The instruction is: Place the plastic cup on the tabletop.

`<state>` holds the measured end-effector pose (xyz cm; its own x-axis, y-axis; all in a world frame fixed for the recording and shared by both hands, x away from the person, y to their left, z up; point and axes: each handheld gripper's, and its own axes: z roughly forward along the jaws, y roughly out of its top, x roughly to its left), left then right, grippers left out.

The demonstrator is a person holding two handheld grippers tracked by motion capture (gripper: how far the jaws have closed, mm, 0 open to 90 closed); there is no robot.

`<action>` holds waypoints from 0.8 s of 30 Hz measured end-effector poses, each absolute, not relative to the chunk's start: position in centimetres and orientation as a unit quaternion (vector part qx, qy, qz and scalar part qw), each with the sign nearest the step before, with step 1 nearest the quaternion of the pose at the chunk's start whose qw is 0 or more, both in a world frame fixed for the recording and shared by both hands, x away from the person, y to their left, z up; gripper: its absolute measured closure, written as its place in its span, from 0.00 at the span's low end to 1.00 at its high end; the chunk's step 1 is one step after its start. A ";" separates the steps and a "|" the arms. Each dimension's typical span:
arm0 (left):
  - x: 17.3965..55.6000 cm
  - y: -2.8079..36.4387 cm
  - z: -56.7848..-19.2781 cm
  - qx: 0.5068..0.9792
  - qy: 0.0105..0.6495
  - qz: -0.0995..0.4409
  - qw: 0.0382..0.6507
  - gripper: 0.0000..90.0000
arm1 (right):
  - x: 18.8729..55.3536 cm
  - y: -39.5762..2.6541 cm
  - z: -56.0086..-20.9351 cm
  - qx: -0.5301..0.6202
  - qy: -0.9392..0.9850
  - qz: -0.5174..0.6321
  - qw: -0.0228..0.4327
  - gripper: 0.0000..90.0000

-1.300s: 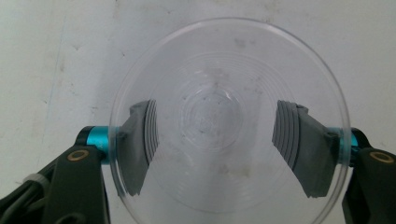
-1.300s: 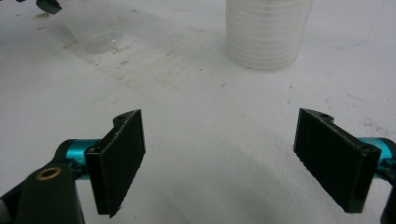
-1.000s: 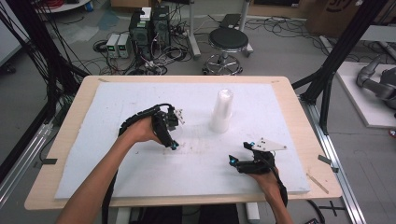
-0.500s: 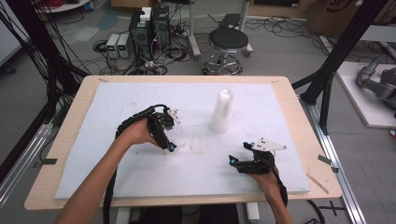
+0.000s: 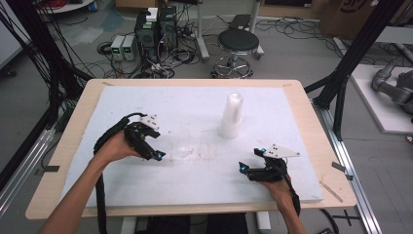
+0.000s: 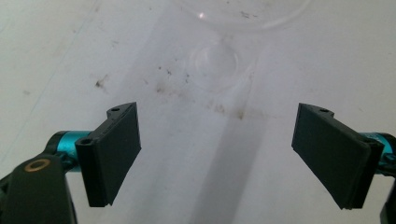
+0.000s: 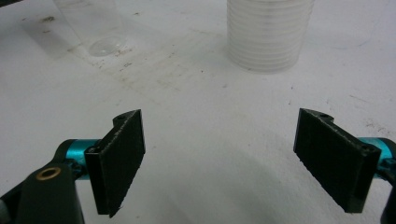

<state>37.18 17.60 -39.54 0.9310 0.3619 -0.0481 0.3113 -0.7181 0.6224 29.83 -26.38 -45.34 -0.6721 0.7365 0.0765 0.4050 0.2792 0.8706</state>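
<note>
A single clear plastic cup (image 5: pixel 183 151) stands on the white foam board (image 5: pixel 195 185), just right of my left gripper (image 5: pixel 157 146). In the left gripper view the cup (image 6: pixel 217 65) is ahead of the jaws, whose pads (image 6: pixel 114 151) stand wide apart. These jaws have just been opening and nothing is between them. A stack of clear cups (image 5: pixel 232 116) stands upside down at the board's middle right. My right gripper (image 5: pixel 251 160) rests near the front right, open and empty. In the right gripper view the stack (image 7: pixel 268 35) and the single cup (image 7: pixel 100 32) lie beyond its jaws.
The board lies on a wooden table (image 5: pixel 311 122). Brown stains (image 5: pixel 207 155) mark the board near the single cup. Beyond the table's far edge are a stool (image 5: pixel 238 44) and electronics with cables (image 5: pixel 156 29) on the floor.
My left gripper has drawn back to the left and toward the front, away from the single cup, and its jaws stand wider. The right gripper has stayed put.
</note>
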 end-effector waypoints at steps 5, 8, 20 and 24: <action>34.9 20.4 -39.8 0.901 0.210 0.059 0.376 0.17 | 29.8 -26.6 -45.3 0.369 0.774 0.483 0.176 0.18; 33.5 21.7 -40.3 0.887 0.224 0.078 0.396 0.17 | 29.7 -26.6 -45.3 0.367 0.774 0.483 0.178 0.18; 29.2 24.7 -43.7 0.800 0.291 0.143 0.506 0.17 | 29.5 -26.6 -45.3 0.368 0.769 0.488 0.190 0.18; 28.8 24.7 -44.4 0.785 0.306 0.158 0.515 0.17 | 29.3 -26.6 -45.3 0.362 0.766 0.495 0.194 0.18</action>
